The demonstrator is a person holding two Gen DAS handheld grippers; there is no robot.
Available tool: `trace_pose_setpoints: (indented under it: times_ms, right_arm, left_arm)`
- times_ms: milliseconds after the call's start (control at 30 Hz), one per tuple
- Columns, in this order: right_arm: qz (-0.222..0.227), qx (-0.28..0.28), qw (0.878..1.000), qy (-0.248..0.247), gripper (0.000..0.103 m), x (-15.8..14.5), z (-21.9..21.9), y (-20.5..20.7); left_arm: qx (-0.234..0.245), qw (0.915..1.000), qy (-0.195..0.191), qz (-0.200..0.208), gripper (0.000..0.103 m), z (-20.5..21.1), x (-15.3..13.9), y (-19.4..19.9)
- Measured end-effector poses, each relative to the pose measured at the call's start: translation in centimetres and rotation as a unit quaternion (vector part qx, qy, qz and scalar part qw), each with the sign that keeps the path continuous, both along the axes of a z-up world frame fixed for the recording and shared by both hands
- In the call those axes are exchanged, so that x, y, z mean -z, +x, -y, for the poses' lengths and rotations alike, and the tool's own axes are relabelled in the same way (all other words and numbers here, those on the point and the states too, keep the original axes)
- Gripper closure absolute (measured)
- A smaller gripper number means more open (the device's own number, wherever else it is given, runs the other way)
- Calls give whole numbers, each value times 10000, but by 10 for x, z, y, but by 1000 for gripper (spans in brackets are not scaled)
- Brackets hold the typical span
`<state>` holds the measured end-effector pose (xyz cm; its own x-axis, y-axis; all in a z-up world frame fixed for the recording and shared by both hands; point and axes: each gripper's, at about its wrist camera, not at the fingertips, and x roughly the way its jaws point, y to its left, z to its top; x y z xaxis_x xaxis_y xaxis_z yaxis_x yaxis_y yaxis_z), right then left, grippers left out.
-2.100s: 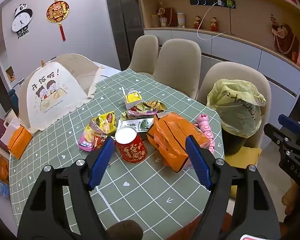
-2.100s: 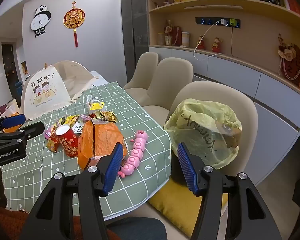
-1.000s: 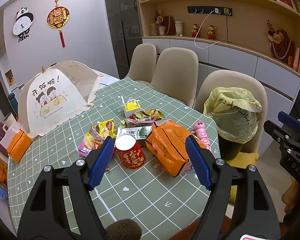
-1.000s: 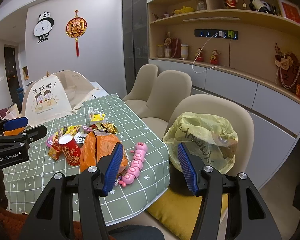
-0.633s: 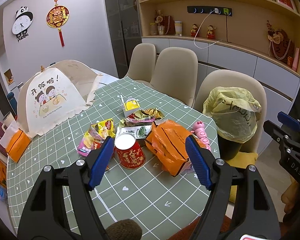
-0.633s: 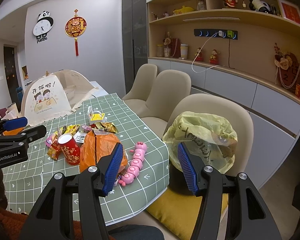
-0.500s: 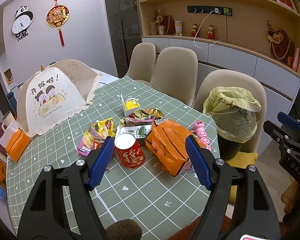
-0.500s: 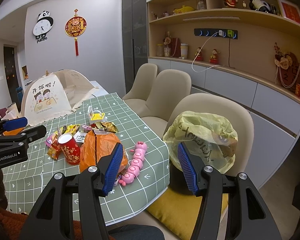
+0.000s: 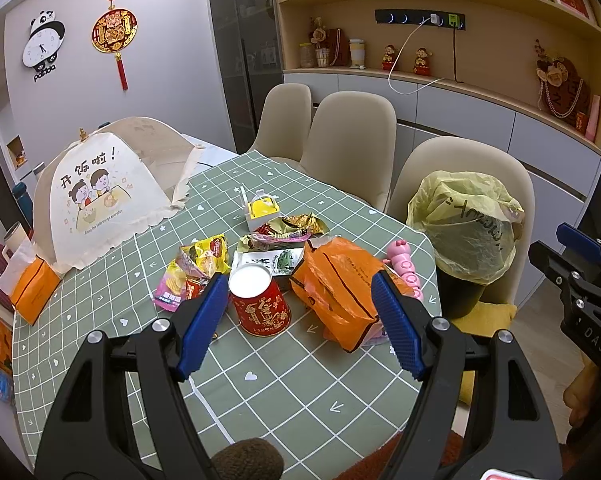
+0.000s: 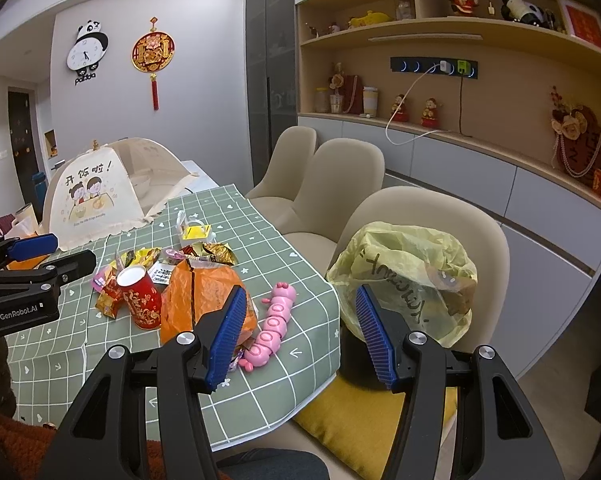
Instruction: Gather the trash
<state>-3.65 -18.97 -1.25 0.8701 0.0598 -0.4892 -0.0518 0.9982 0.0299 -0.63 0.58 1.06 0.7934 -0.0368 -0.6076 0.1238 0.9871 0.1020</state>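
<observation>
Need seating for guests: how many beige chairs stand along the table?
3: the nearest chair holds the bin with the yellow bag, a middle chair, a far chair. Others may be hidden.

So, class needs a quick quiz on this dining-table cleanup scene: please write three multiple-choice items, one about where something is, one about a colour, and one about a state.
1. Where is the bin lined with the yellow bag?
A. on the chair seat beside the table
B. on the tablecloth
C. on the wall shelf

2. What colour is the toy caterpillar?
A. green
B. pink
C. blue

3. How are the left gripper and the right gripper?
A. both shut on wrappers
B. one open, one shut
C. both open and empty

Answers:
1 A, the bin stands on the yellow cushion of the nearest chair.
2 B, its segmented body is pink against the green tablecloth.
3 C, each pair of blue pads stands wide apart with nothing between.
</observation>
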Motion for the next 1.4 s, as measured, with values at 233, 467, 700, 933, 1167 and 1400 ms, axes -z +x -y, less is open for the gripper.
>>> trace_pose_setpoints:
  times_ms: [233,467,700,933,1167,1400]
  right_arm:
    - [-17,-11,10000,-5,49,1,-2,0]
    - [-19,-12,10000,-8,49,2,-2,0]
    - [-51,-13,10000,-21,49,3,-3,1]
    - [-114,-20,9999,-27,49,5,-2,4]
    - [-200,-18,9998,-75,49,9,-2,13]
    - [-275,-36,9992,-275,49,21,0,34]
  left_arm:
    - [-6,10000,-3,-11,32,-2,1,1]
    - [-6,10000,-5,-11,32,-1,0,1]
    - [-13,10000,-11,-21,32,-2,1,1]
    - [-44,10000,-29,-81,32,-5,4,5]
    - [-55,9998,-103,-157,32,-10,8,13]
    - [-284,9982,-388,-353,32,-35,21,36]
